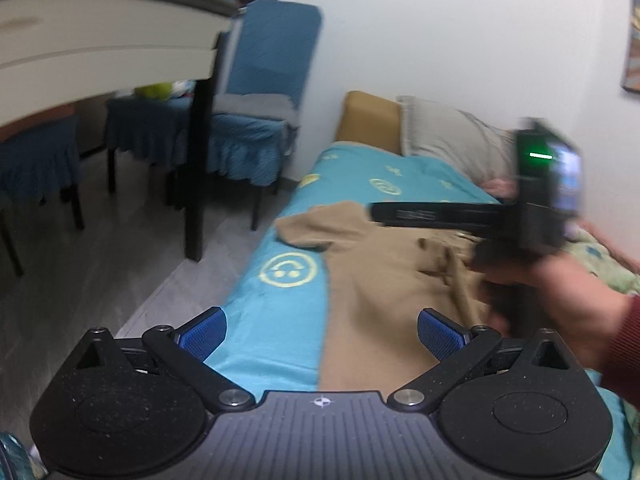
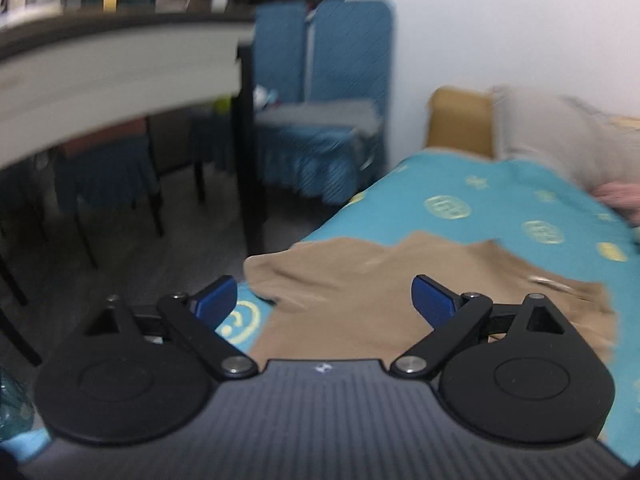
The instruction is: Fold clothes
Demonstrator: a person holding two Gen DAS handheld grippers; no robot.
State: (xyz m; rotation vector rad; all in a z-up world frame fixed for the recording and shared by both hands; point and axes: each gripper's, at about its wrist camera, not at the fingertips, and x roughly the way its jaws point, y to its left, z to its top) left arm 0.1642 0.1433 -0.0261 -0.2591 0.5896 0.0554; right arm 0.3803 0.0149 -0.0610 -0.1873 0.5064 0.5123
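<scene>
We're up over the bed (image 1: 280,320) with both tools, and the tan garment (image 1: 384,288) lies spread on the turquoise sheet, whose yellow smiley print (image 1: 287,269) peeks out just beside the cloth's left edge. One sleeve (image 1: 320,226) flops out toward the bed's edge, and the fabric bunches in wrinkles near the middle.

Our left gripper (image 1: 322,334) hangs above the near part of the garment with its blue pads (image 1: 204,336) spread wide, nothing between them. From the left wrist view we see the right gripper (image 1: 440,216) coming in from the right side, blurred, a green light glowing on its body, with the right hand (image 1: 560,300) wrapped round its handle and a dark red sleeve (image 1: 628,356) at the wrist. Its long black finger reaches out over the garment's upper part.

From the right wrist view, the right gripper (image 2: 324,304) is wide open too, blue fingertips (image 2: 218,300) far apart and empty, and the tan garment (image 2: 380,292) fills the space below them, apparently without contact.

Beyond the bed we've got a grey pillow (image 1: 452,136) against a tan headboard (image 1: 368,120), and to the left blue-covered chairs (image 1: 264,120) tucked by a white-edged dining table (image 1: 100,40) on dark legs. The whole scene is a touch blurred.
</scene>
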